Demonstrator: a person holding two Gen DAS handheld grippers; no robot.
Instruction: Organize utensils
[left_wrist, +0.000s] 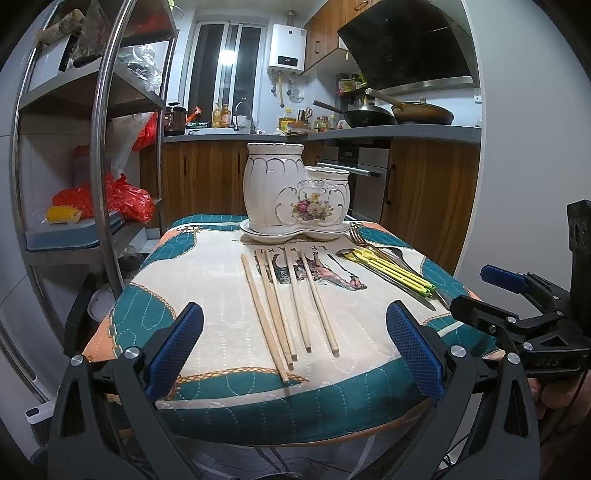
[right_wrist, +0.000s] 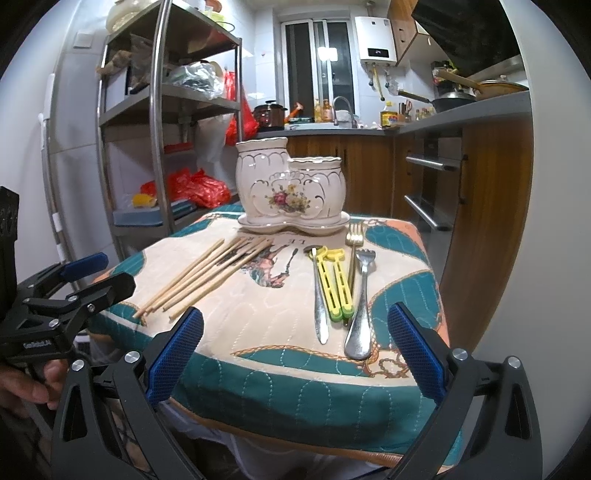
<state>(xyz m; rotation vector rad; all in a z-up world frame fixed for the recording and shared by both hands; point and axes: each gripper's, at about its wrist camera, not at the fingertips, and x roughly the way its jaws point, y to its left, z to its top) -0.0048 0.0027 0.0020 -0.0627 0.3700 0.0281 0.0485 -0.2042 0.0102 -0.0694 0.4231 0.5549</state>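
1. The left gripper (left_wrist: 293, 345) hovers at the near edge of the surface (left_wrist: 207, 288), its blue-padded fingers (left_wrist: 177, 350) spread wide and gripping nothing.
2. The right gripper (right_wrist: 295, 347) hangs at the same near edge, fingers (right_wrist: 417, 354) also wide apart and empty; each gripper shows at the side of the other's view.
3. Wooden chopsticks (left_wrist: 284, 302) lie loose on the quilted cloth, directly ahead of the left gripper at 12 o'clock, their near ends between its fingers in that view.
4. From the right wrist view the chopsticks (right_wrist: 207, 275) sit at about 10 o'clock, fanned and partly overlapping.
5. Ahead of the right gripper at 12 to 1 o'clock lie a spoon (right_wrist: 320, 299), a yellow-green plastic utensil (right_wrist: 338, 284), a gold fork (right_wrist: 354, 236) and a steel fork (right_wrist: 361, 314), side by side, some touching.
6. A white ceramic holder (right_wrist: 291, 186) with two cups and a flower design stands upright on its dish at the far edge of the surface, at 12 o'clock, apart from the utensils; no utensil shows above its rims.
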